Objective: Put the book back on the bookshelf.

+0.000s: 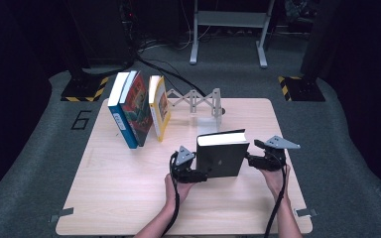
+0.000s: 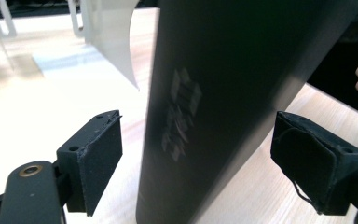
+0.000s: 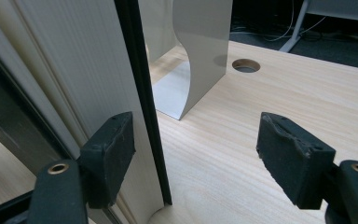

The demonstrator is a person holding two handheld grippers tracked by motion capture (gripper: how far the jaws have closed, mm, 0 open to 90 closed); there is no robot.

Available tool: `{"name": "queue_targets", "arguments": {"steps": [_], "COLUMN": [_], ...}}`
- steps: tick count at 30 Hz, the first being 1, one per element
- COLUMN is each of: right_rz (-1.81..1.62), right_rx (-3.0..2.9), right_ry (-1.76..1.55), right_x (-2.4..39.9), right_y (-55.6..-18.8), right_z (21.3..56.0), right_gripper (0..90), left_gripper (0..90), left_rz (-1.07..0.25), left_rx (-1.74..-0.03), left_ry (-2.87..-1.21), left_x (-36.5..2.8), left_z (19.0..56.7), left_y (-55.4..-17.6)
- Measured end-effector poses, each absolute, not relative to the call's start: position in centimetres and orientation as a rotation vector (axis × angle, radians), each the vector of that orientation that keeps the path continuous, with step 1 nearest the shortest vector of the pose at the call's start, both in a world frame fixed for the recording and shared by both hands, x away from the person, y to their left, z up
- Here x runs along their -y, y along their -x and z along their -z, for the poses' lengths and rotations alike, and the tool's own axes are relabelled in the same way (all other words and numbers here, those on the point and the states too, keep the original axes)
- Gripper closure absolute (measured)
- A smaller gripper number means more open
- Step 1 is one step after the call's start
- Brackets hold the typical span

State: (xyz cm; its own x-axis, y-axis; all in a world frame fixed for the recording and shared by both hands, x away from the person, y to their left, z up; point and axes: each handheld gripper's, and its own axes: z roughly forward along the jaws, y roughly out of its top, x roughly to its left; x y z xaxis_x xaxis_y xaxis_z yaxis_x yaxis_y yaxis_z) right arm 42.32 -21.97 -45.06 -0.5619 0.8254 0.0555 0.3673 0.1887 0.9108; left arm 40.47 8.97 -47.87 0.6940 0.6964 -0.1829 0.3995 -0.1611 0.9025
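**Black book upright between my two tools**

The black book [image 1: 222, 156] stands at the surface's [image 1: 119, 198] centre. Left tool [image 1: 202, 174] at its 8 o'clock, jaws open astride the spine; right tool [image 1: 252, 158] at 3 o'clock, open. Looks heavy, stiff, slick-covered; I'd clamp low across both covers.

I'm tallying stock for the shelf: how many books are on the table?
4. Three lean together at the far left: a blue-spined book, an illustrated book and a yellow-edged book. A black book stands upright between the hand-held grippers.
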Motion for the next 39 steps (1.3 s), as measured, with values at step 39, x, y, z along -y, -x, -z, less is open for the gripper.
{"name": "queue_targets", "arguments": {"steps": [39], "right_rz": [-1.292], "right_rx": [-1.982], "right_ry": [-1.165], "right_x": [21.53], "right_y": [-42.96], "right_z": [45.36], "right_gripper": [29.5], "left_gripper": [41.9], "left_rz": [-0.411], "left_rx": [-0.729], "left_ry": [-1.862], "left_x": [-9.07], "left_z": [47.72], "left_y": [-40.29]}}
